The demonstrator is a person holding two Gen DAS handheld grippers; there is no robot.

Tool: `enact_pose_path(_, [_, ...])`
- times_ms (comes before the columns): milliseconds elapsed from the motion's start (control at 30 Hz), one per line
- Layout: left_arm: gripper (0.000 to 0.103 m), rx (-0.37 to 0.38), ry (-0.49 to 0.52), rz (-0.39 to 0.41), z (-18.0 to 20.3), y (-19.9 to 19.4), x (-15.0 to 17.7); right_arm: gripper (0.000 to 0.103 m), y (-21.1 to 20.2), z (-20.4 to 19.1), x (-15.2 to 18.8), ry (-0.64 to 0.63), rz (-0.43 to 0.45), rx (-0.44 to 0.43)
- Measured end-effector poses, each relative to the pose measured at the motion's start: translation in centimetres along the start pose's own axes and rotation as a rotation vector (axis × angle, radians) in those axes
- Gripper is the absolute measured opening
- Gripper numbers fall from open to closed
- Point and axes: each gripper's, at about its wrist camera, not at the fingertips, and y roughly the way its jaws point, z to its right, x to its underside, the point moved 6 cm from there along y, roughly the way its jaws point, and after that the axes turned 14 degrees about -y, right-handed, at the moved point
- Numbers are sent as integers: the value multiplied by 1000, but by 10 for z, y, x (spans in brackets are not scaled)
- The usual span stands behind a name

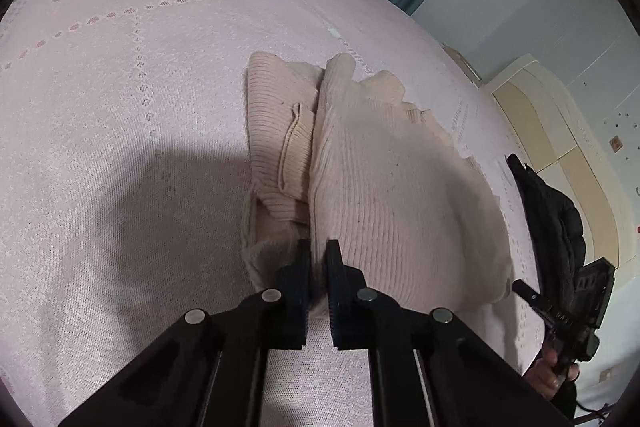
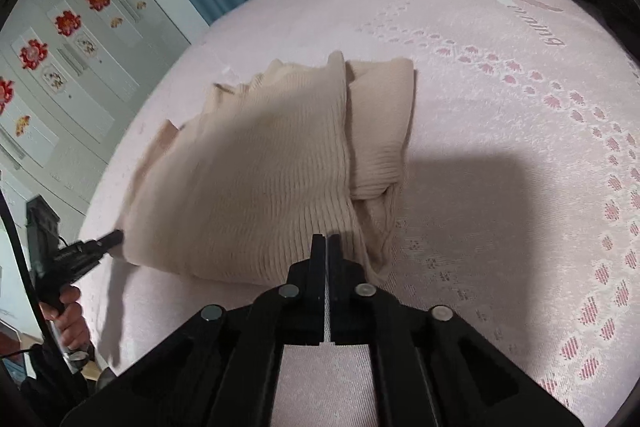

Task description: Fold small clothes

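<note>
Now the left gripper pinches the beige sweater at its near edge. Likewise the right gripper clamps its hem on the pink bedspread

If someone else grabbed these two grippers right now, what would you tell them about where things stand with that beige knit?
Left gripper: shut on the near edge of the beige ribbed sweater, at one near corner.
Right gripper: shut on the same near edge, at the other corner.
The sweater lies on the pink bed cover, with its sides already folded inward so they meet along the middle.
Done: the side folds.
Left: probably lift the near edge with both grippers, carry it over to the far edge to halve the sweater, then release and smooth.
A black garment lies further along the bed, untouched.
</note>
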Motion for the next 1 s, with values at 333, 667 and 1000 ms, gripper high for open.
enact_pose_path(333, [21,-36,-4,-4,1,16,-6,29,30,9,-3,4,-55,24])
enact_pose_path(667, [7,1,-16,-10,-4,1,4,5,8,7,7,-4,-12,-59])
enact_pose_path(1000, [27,-75,-41,-6,-10,-4,4,15,12,-2,4,-46,-83,21])
